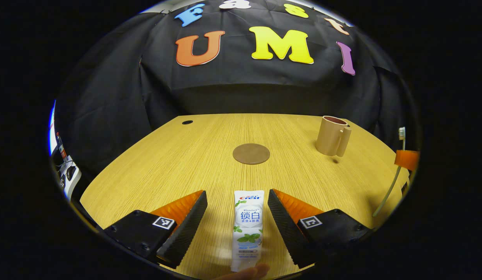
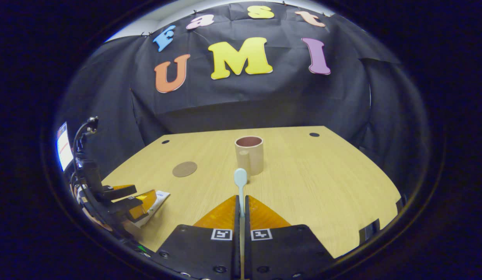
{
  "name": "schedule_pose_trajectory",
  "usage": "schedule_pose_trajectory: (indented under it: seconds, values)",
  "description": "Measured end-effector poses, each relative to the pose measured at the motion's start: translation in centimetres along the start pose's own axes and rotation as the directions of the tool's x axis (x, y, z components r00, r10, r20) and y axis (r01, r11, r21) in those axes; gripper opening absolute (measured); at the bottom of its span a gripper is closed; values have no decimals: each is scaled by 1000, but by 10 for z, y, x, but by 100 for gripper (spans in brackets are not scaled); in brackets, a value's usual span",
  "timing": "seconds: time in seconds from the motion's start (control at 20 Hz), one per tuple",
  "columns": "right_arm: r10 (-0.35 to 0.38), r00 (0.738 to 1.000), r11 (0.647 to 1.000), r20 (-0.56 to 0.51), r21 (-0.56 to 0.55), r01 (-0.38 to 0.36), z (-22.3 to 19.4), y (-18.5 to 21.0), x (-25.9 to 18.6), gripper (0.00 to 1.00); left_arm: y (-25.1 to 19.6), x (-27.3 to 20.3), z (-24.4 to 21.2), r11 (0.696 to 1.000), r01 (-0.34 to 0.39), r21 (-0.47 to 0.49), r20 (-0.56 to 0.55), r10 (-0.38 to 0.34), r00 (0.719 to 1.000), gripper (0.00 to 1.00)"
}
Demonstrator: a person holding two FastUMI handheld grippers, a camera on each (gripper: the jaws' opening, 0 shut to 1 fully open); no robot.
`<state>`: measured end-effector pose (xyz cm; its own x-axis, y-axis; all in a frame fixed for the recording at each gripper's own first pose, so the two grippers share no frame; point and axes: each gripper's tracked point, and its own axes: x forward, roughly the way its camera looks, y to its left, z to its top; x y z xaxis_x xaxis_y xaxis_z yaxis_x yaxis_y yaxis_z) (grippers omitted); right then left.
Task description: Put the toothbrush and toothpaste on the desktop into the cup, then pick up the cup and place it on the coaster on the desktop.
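this is a booth made for recording, like a small test room or lab, not a real home. black cloth hangs all around as the wall, and it has folds in it. a light wood table stands in front of the cloth, with small round holes near its back edge. at the left side, past the cloth, there is a lit screen and a dark stand with cables, like gear for filming or testing. bathroom things sit on the table: a cup, a tube of toothpaste, a toothbrush and a round coaster. they look set out like props.
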<state>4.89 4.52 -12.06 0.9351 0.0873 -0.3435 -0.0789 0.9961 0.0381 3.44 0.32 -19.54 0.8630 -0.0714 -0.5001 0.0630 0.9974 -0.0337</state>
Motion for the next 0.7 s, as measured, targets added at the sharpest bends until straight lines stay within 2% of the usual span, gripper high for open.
schedule_pose_trajectory:
  seconds: [0.1,0.25,0.5,0.7]
  values:
    - [15,999,1000,34,-13,-14,11,4,-9,2,0,3,-5,1000,-8,2,-23,8,1000,100]
    - [30,995,999,90,-34,-27,27,5,-22,2,-5,7,-11,1000,-1,6,-44,1,999,95]
    - [52,992,999,113,-21,-50,36,5,-30,2,-11,11,-27,1000,18,-22,-100,-21,995,78]
    - [57,991,998,121,-27,-54,39,5,-33,1,-13,11,-31,1000,16,-12,-129,-17,991,69]
